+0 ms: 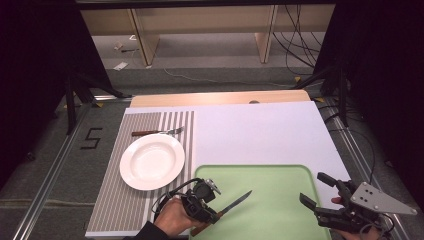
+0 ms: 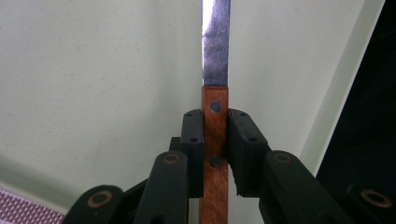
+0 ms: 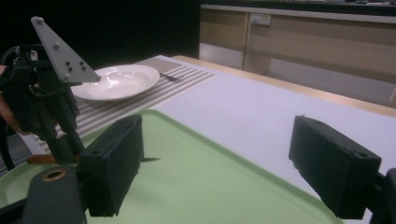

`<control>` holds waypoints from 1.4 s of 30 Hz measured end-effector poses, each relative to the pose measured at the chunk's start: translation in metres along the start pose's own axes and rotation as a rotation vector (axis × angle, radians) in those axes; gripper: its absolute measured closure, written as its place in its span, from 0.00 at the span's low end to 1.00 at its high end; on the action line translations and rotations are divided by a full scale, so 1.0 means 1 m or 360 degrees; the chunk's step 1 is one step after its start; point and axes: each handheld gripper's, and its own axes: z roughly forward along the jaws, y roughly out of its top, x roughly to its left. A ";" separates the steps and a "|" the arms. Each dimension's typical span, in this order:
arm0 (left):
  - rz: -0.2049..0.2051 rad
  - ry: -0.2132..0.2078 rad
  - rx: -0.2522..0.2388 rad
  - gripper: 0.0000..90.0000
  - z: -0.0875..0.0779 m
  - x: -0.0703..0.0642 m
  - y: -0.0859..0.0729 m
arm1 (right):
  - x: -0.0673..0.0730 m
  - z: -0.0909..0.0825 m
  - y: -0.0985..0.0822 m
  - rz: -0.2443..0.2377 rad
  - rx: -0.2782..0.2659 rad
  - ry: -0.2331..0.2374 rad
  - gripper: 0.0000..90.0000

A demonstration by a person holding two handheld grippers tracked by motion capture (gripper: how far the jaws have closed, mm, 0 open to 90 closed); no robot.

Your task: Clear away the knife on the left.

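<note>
Wooden-handled knife (image 2: 215,135) is pinched in our left tongs (image 1: 212,210) over the green tray's (image 1: 280,175) near-left corner. Right tongs (image 1: 312,192) spread, idle at the tray's near-right. We're carrying; next likely set it beside the plate (image 1: 151,161) on the placemat (image 1: 112,200).

1. The plate (image 1: 152,161) sits on the striped mat (image 1: 110,200), left of the tray (image 1: 280,200).
2. The fork (image 1: 157,132) lies behind the plate.
3. The knife (image 1: 227,206) lies over the tray's left part.

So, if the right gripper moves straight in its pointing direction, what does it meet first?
Probably the left gripper holding the knife; before that the right gripper crosses just the green tray. Depth is uncertain.
</note>
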 end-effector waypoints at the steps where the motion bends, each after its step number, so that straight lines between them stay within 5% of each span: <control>1: 0.0004 -0.0012 0.0013 0.85 0.001 0.001 0.001 | 0.000 0.000 0.000 0.0001 0.0000 0.0000 0.21; 15: -0.0032 -0.0043 0.0110 0.85 0.019 0.007 0.006 | 0.000 0.000 0.000 -0.0001 -0.0001 0.0001 0.21; 17: -0.0024 -0.0045 0.0105 0.85 0.019 0.007 0.005 | 0.000 0.000 0.000 -0.0001 0.0002 0.0002 0.21; 18: 0.0061 -0.0038 0.0085 0.85 0.020 0.010 0.007 | 0.000 0.000 0.000 0.0000 0.0000 0.0002 0.21; 19: -0.0007 -0.0057 0.0115 0.84 0.019 0.006 0.005 | 0.000 0.000 0.000 -0.0001 -0.0001 0.0002 0.21; 21: 0.0004 -0.0063 0.0117 0.83 0.019 0.005 0.006 | 0.000 0.000 0.000 -0.0001 0.0001 0.0002 0.21; 29: 0.0144 0.0071 -0.0061 0.48 0.008 -0.010 0.012 | 0.000 0.000 0.000 -0.0002 -0.0002 0.0003 0.21; 34: 0.0238 0.0062 -0.0111 0.57 0.012 -0.022 0.018 | 0.000 0.001 0.000 -0.0003 0.0000 0.0002 0.21; 42: 0.0357 -0.0002 -0.0001 0.87 0.029 -0.031 0.026 | 0.000 0.000 0.000 -0.0002 -0.0001 0.0004 0.21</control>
